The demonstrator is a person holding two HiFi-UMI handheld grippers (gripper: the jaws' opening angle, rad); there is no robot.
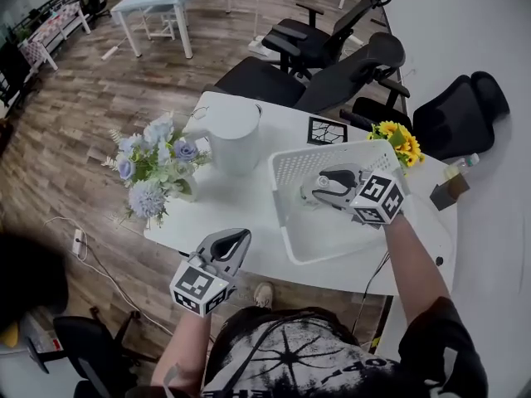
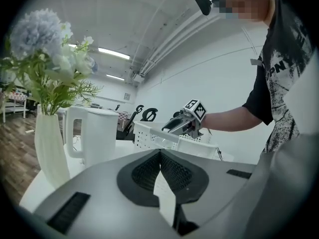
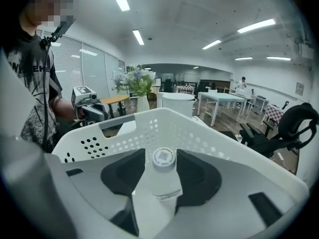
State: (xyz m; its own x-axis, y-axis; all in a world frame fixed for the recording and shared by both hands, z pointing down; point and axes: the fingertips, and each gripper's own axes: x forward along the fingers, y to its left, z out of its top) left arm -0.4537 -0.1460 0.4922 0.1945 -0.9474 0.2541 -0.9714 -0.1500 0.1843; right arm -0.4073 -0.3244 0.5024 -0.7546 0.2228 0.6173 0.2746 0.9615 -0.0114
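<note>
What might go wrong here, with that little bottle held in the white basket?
1. The right tool pinches the bottle only near its cap, inside the basket. With so narrow a hold, it may twist or slip out.
2. The left tool, shut and empty, hangs at the table edge close to the vase of flowers and the kettle. A careless sweep might tip the tall vase.

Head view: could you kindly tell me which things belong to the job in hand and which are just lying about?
In hand: right gripper, shut on a white-capped bottle, inside the white basket.
Lying about: kettle, vase of flowers, sunflowers.
</note>
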